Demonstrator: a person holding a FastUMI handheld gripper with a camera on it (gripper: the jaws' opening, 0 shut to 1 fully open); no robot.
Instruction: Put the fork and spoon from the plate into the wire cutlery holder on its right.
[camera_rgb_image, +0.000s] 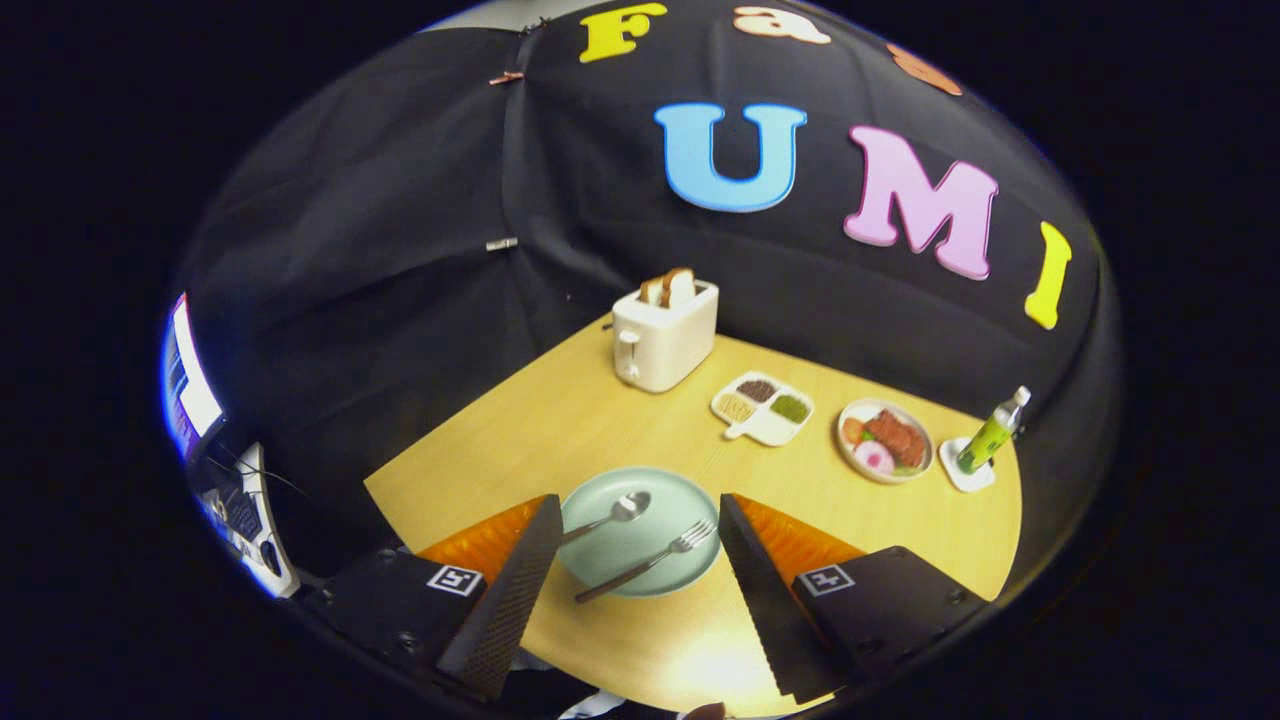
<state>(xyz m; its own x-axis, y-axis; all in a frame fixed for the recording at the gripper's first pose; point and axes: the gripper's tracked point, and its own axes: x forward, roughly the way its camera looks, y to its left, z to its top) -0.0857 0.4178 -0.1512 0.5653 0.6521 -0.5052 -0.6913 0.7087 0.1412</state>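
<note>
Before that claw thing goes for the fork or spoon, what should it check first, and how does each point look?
1. Gripper open wide enough: ok, the fingers stand far apart with nothing held.
2. Fork reachable: ok, it lies on the green plate, between the fingers.
3. Spoon reachable: ok, it lies on the same plate beside the fork, its handle running behind one finger.
4. Fork and spoon apart: ok, they do not touch.
5. Wire cutlery holder located: cannot tell from this view.
6. Toaster, divided dish, food plate, bottle out of the way: ok, all stand well beyond the fingers.
</note>
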